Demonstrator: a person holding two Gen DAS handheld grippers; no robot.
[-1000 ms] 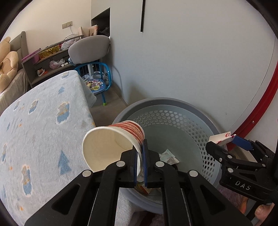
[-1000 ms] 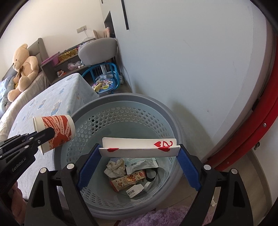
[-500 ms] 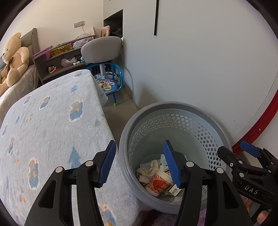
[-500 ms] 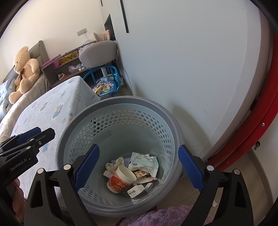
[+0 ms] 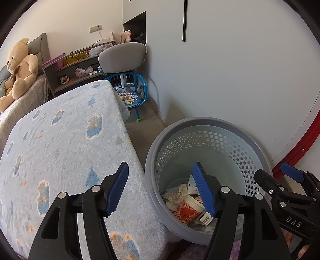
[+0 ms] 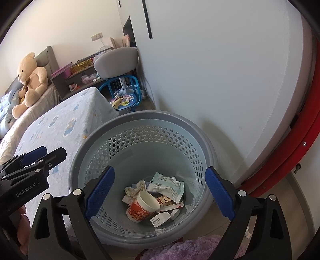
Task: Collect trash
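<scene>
Bright, soft daylight; sharp focus; strong fisheye bending and dark vignetted corners.

Bedroom corner, daylight, seen from both wrist views.

We note a pale grey wall [image 6: 220, 70] on the right with a dark vertical slot high up, meeting a cream wall [image 5: 66, 18] that carries a socket. A red curved frame [image 6: 290, 160] runs along the right edge. We see a bed with a blue-patterned blanket [image 5: 60, 144], a tan teddy bear [image 5: 19, 68] sitting at its far end, a grey shelf unit [image 5: 76, 68] cluttered with small items, a grey padded chair [image 5: 122, 56], and a small blue stool [image 5: 132, 98] below it. Floor [image 5: 144, 120] is brownish; a purple rug [image 6: 192, 248] lies nearest us.
</scene>
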